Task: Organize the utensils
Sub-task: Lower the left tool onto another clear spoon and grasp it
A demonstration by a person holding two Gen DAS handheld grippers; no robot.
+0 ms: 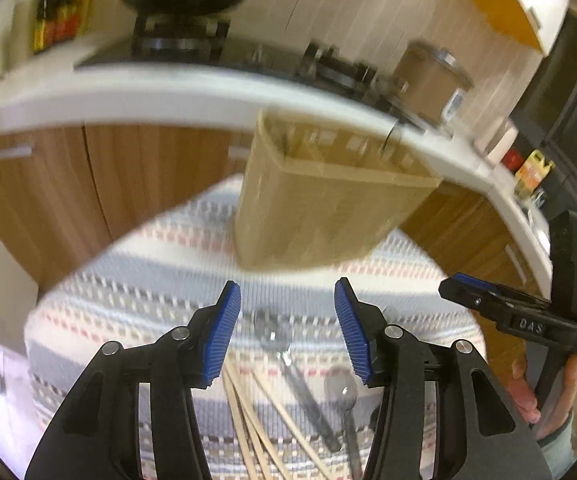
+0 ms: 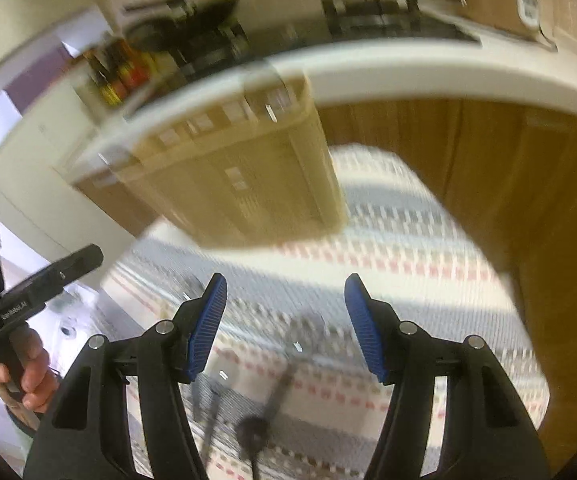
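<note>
beige slatted plastic utensil holder (image 1: 328,200) stands upright at the far side of the striped woven cloth (image 1: 128,300) covering my worktop, its divided top open. nearer me on the cloth lie the loose pieces: pale wooden chopsticks (image 1: 256,420) fanned together, a dark-handled metal spoon (image 1: 288,364) just right of them, and a second grey spoon (image 1: 342,396) beside that. from the right wrist view the spoons are blurred and i can only make out dark handles (image 2: 272,400).

my left tool (image 1: 288,332) is spread wide with nothing between its blue ribbed pads (image 1: 220,340), hanging above the spoons. my right tool (image 2: 286,328) is equally wide and empty.

i judge the chopsticks light, stiff and prone to rolling, so i'd pinch one across its middle. the spoons look smooth and slippery; the narrow handle near the bowl seems the surest hold. the holder looks light and could tip if a utensil knocks its rim.
</note>
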